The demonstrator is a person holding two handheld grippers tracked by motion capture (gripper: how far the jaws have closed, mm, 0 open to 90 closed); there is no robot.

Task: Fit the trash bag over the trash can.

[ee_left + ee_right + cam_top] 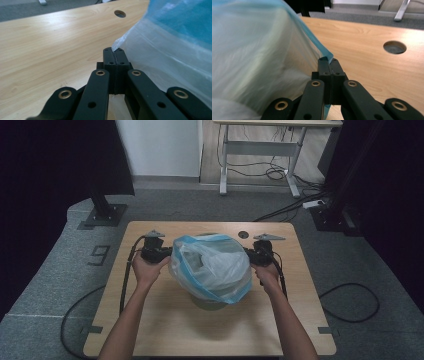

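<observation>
A light wooden bench (pixel 165 330) fills the frame's centre; a grey bin (pixel 210 302) stands at its middle.

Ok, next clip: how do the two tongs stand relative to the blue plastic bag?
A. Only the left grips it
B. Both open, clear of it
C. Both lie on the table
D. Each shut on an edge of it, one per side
D: the left tongs and right tongs each pinch the plastic bag film at opposite sides.
</observation>
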